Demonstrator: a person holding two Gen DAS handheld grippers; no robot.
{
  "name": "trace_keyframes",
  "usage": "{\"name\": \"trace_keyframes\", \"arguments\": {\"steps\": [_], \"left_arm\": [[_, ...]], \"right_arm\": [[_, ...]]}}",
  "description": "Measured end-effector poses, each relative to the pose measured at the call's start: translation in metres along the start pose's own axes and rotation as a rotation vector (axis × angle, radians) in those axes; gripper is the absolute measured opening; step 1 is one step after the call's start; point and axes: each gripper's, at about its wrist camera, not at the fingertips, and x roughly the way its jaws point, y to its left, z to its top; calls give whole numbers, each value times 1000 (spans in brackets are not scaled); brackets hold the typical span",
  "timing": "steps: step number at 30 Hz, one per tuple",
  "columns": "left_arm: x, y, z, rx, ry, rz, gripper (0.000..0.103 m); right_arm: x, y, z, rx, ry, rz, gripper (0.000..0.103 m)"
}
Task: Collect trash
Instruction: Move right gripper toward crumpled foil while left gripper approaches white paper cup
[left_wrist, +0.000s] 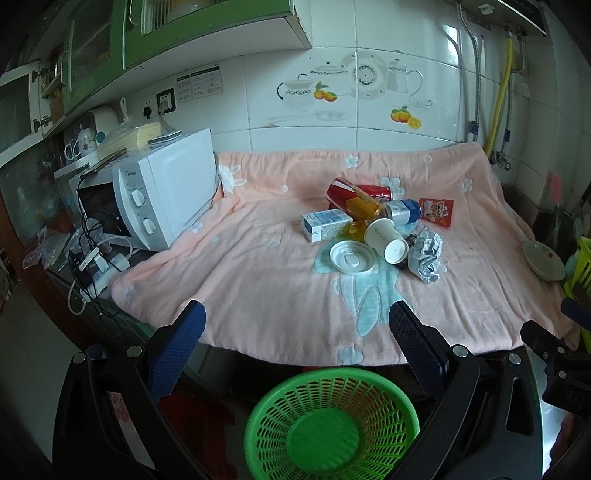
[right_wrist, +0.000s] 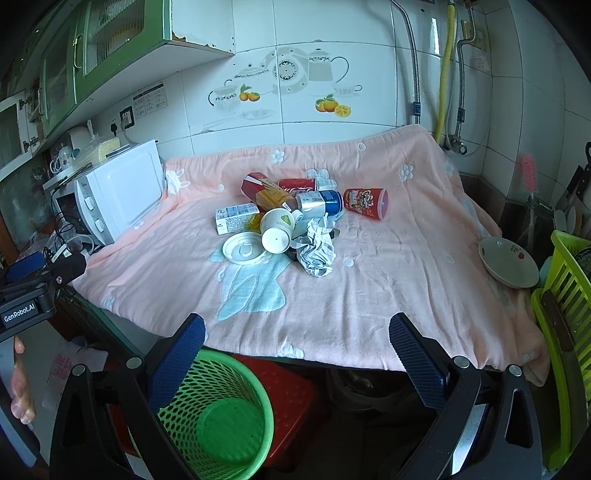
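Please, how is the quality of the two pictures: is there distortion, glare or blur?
Left wrist view: strong fisheye bending, dark corners; window glare on the wall tiles; the trash pile is sharp, the green basket slightly soft. Right wrist view: same bending; the pink brush at the right edge looks blurred; light is soft, shadows weak.

Left gripper (left_wrist: 297, 343) with jaws wide apart, holding nothing, green basket (left_wrist: 332, 424) just below it, pile of trash on pink blanket (left_wrist: 258, 280), paper cup (left_wrist: 386, 240) tipped over, white microwave (left_wrist: 166, 192) at left
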Motion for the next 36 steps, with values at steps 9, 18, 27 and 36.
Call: {"name": "trace_keyframes", "arguments": {"steps": [9, 18, 27, 36], "left_arm": [[17, 6, 8, 4, 6, 11, 98], [47, 13, 20, 21, 27, 7, 98], [86, 13, 36, 48, 56, -15, 98], [128, 5, 57, 86, 95, -70, 98]], "right_arm": [[23, -2, 11, 8, 16, -9, 97], [67, -20, 29, 48, 69, 2, 96], [126, -31, 54, 70, 129, 36, 95], [199, -43, 66, 85, 217, 78, 82]]}}
